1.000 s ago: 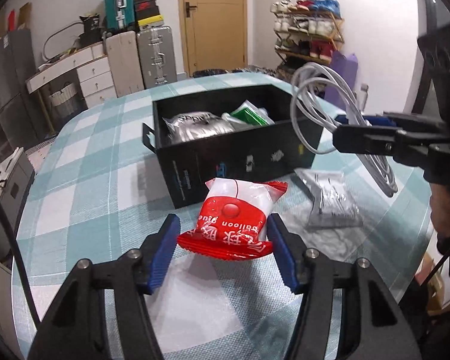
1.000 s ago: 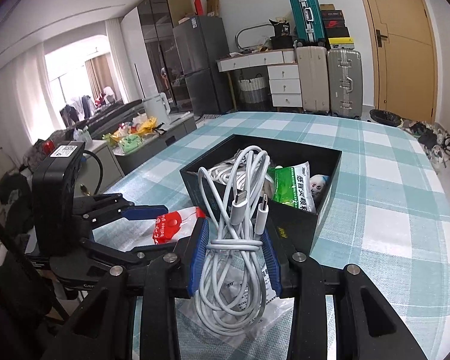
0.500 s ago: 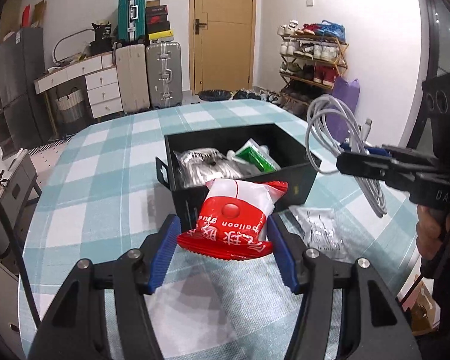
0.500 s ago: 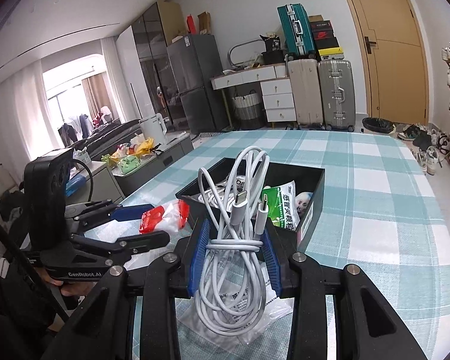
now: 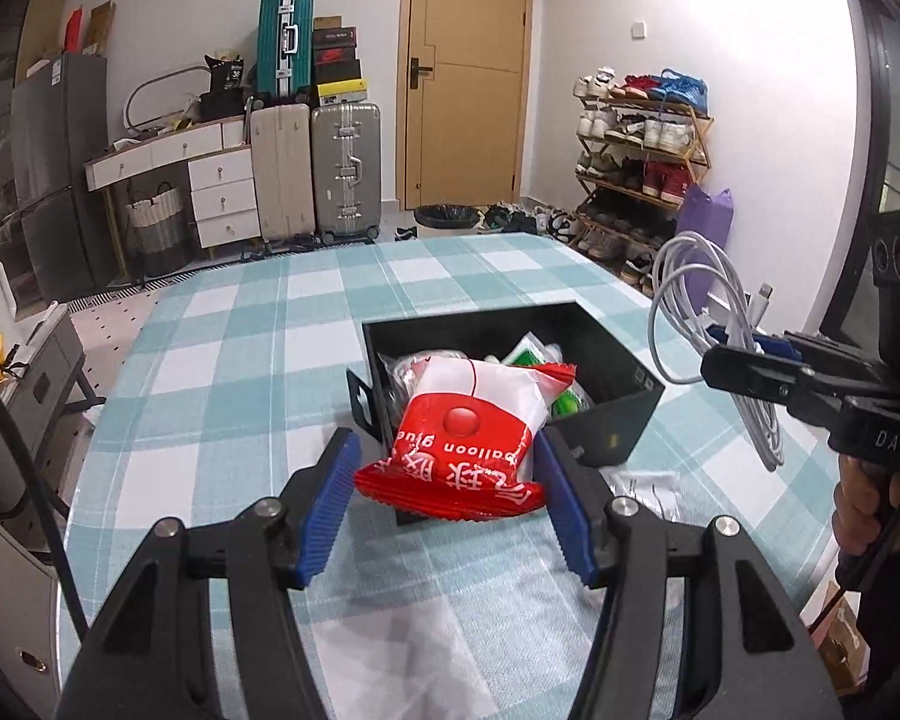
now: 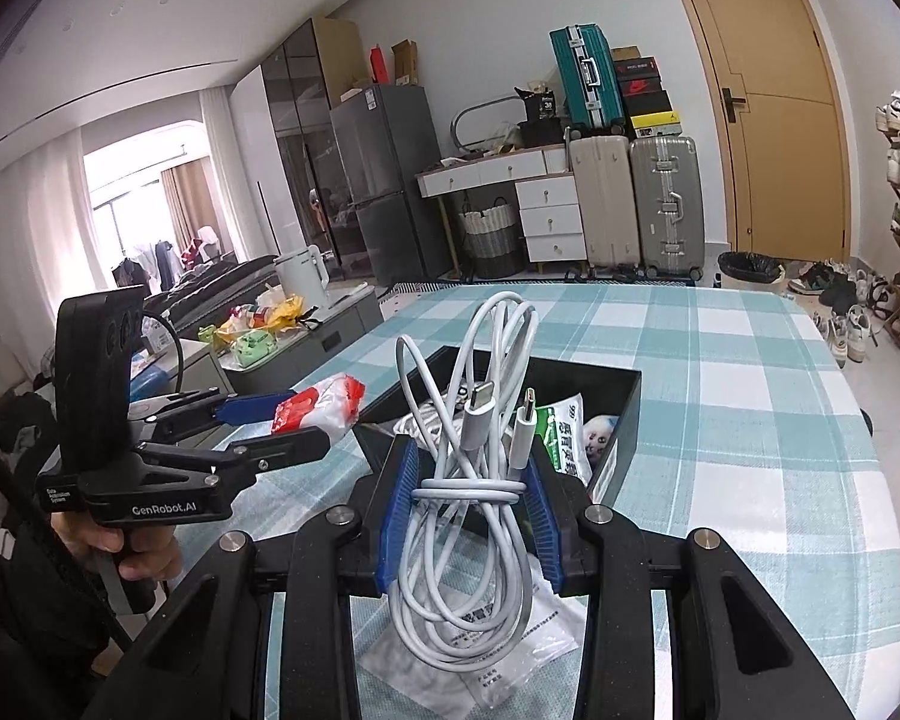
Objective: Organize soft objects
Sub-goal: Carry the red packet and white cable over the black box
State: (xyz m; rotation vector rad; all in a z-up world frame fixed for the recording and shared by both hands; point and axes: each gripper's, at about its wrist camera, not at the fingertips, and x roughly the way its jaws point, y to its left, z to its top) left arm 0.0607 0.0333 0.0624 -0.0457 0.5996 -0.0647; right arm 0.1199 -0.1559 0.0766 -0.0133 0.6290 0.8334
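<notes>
Left view: my left tool (image 5: 447,507) pinches the red packet (image 5: 468,438) by its sides, long axis running away from me, raised before the box (image 5: 606,429) near the desk's (image 5: 222,396) right edge.

Right view: my right tool (image 6: 468,519) clamps the cable (image 6: 468,480), loops upright, plugs up, over a clear bag (image 6: 510,654); bare desk (image 6: 750,420) lies right.

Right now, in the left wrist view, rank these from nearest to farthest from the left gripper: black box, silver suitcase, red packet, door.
1. red packet, held between the left gripper's jaws.
2. black box, on the table just beyond.
3. silver suitcase, on the floor past the table, left of centre.
4. door, in the back wall.
</notes>
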